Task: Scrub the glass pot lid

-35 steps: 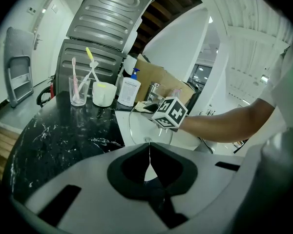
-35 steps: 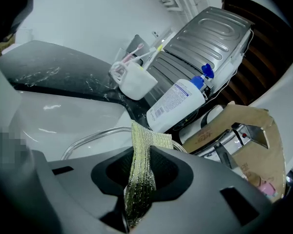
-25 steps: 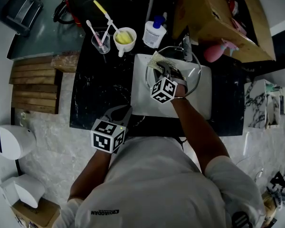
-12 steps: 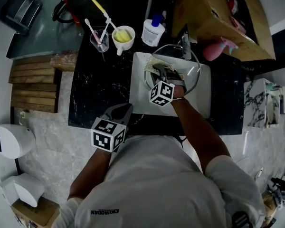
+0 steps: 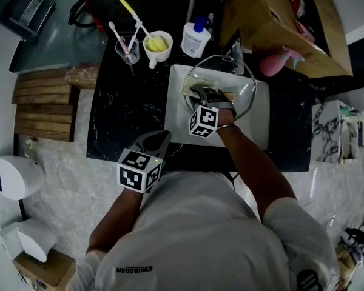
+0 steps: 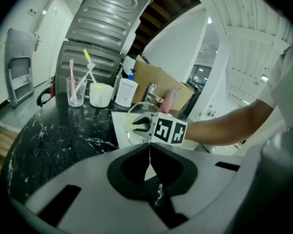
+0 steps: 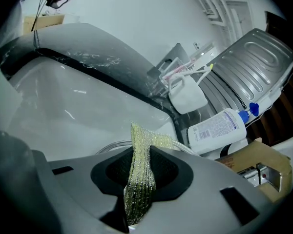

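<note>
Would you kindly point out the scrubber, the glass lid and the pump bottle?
Scrubber (image 7: 140, 179), right gripper view, its middle fold.
Lid (image 5: 242, 96), head view, its right-hand glass.
Bottle (image 5: 193, 41), head view, its white body.

Black marble surface (image 5: 127, 114), far edge, left to right: glass cup (image 5: 128, 50) with toothbrushes, white mug (image 5: 158, 46) holding something yellow, white pump bottle (image 5: 196, 38) with blue top. Cardboard box (image 5: 279, 23) far right, pink spray bottle (image 5: 276, 64) touching it. Wooden slats (image 5: 45, 107) left of surface.
</note>
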Demonstrator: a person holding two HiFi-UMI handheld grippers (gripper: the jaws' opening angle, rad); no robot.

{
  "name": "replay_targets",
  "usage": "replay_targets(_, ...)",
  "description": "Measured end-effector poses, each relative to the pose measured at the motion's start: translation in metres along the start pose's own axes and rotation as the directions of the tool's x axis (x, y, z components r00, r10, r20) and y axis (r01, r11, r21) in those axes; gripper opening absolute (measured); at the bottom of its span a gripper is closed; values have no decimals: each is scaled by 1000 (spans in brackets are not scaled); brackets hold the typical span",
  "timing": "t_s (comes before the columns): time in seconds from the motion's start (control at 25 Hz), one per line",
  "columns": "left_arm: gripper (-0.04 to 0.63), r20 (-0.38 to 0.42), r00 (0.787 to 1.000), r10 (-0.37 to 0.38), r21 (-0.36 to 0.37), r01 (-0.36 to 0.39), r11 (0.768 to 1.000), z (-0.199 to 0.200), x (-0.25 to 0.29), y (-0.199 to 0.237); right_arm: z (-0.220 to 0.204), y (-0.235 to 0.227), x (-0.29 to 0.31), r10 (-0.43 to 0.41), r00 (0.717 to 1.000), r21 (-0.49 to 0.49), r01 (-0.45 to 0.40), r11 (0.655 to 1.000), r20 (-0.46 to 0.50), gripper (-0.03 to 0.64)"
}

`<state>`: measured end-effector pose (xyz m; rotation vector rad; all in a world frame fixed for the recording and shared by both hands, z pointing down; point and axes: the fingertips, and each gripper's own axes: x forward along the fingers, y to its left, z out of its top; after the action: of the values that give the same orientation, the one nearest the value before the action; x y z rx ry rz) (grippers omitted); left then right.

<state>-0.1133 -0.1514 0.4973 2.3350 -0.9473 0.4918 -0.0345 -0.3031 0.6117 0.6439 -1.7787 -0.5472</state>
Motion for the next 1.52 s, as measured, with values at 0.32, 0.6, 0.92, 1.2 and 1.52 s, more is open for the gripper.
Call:
replay_targets(0.32,15,-3,1000,3,5,-3,1000,-2,-3,-1,0,20,-1,34,999,-33,-34,999,-1,104)
replay_targets(0.6,15,-1,1000,-2,10,2,1000,-3,-5,-5,-2,33,-7,64,998,-60,-63,996,9,105)
replay_targets(0.92,15,-3,1000,-14,16,14,1000,-5,-3,-8,-8,51,-12,120,992,-139,-115,984,29,106)
replay_targets(1.2,15,-1,1000,-16,14,16,1000,-4,1,-11,-14,62,-20,180,983,-182,-171,968,34,106)
replay_targets(1.52,15,41,999,10,-26,-9,1000,1,9,-23,-29,80,-32,249,968,-250,-232,940,37,106)
